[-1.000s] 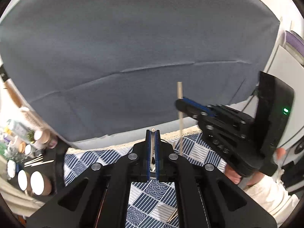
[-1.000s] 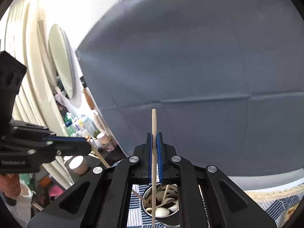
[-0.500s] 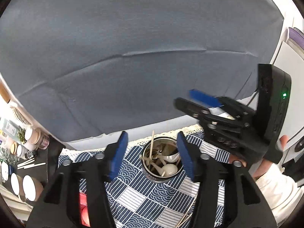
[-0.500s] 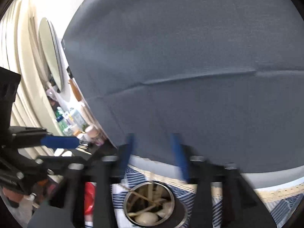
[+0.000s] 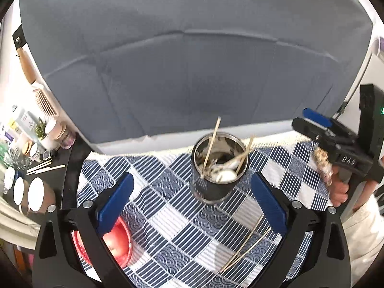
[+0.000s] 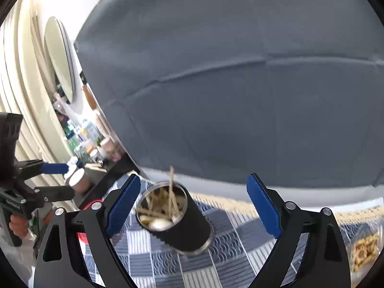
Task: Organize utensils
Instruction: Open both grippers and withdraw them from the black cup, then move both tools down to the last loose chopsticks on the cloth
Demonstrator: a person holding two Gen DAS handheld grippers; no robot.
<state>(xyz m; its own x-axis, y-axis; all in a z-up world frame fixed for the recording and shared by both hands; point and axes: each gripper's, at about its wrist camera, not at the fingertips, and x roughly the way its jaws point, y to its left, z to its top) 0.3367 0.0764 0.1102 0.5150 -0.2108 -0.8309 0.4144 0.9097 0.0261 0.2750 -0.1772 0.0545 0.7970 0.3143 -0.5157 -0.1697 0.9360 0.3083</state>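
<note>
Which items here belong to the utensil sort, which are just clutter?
Job:
- metal cup holding sticks and spoons
- loose chopsticks on the checked cloth

Clutter:
- red bowl
- jars on the side shelf
- snack bag

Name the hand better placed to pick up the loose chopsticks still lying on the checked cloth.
Left. In the left wrist view the loose chopsticks lie just below its right finger, and nothing sits between its opening fingers. The right wrist view shows only the metal cup, no loose sticks.
</note>
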